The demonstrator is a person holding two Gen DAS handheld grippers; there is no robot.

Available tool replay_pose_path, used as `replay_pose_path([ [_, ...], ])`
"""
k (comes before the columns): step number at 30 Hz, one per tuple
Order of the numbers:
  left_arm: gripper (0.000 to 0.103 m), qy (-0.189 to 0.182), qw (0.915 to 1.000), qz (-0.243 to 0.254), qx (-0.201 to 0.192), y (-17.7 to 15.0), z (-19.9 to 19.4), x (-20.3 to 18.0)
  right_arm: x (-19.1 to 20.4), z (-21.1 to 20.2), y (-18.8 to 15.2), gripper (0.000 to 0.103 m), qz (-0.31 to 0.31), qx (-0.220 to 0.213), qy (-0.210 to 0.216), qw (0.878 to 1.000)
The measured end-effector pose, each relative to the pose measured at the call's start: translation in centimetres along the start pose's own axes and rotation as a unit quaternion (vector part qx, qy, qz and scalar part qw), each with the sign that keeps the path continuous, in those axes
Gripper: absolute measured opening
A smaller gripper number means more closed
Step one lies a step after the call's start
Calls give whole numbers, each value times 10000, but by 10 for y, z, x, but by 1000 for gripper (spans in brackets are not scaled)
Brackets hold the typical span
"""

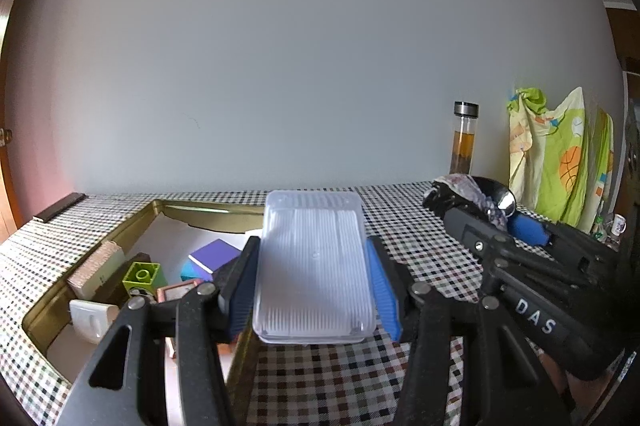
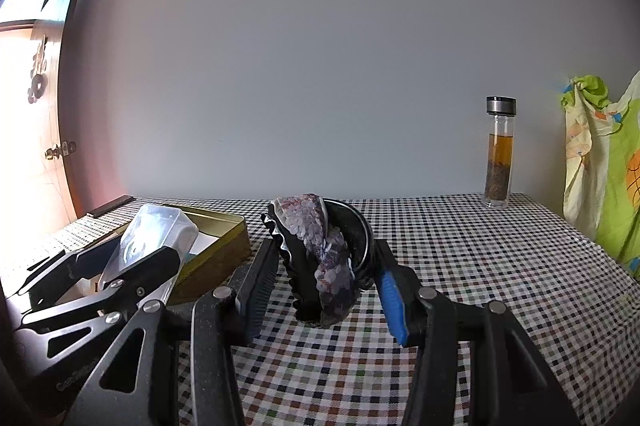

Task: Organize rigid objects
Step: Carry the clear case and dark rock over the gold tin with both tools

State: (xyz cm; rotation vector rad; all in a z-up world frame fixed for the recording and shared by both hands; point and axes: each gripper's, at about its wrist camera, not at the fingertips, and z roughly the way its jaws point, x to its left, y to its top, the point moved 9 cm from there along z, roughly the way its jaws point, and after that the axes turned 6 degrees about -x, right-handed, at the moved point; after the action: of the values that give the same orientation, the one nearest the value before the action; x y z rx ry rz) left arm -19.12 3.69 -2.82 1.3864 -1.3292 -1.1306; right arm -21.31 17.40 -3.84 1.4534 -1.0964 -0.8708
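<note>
My left tongs [image 1: 314, 280] grip clear plastic box [image 1: 314, 266], held just above gold tin's [image 1: 132, 226] right edge. Right tongs [image 2: 322, 278] clamp sequin headband thing [image 2: 320, 258], right of tin, over desk [image 2: 480, 266]. Several blocks [image 1: 142, 276] already in tin; both held items left to place.

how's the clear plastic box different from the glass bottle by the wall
The clear plastic box is flat, rectangular and held above the table in the left gripper; the glass bottle is tall, round and stands on the checked cloth. The box looks empty; the bottle holds amber liquid. Both are see-through.
</note>
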Motion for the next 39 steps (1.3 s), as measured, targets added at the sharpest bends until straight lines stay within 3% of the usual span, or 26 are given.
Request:
replay_pose_path([
  [23,52,227,9995,-170,-158,2,-20,45,36,6,-1,51,-121,62,425,9990],
  [39,52,507,9984,-257,74,5,-25,79,67,21,-4,51,-152,238,824,9962],
])
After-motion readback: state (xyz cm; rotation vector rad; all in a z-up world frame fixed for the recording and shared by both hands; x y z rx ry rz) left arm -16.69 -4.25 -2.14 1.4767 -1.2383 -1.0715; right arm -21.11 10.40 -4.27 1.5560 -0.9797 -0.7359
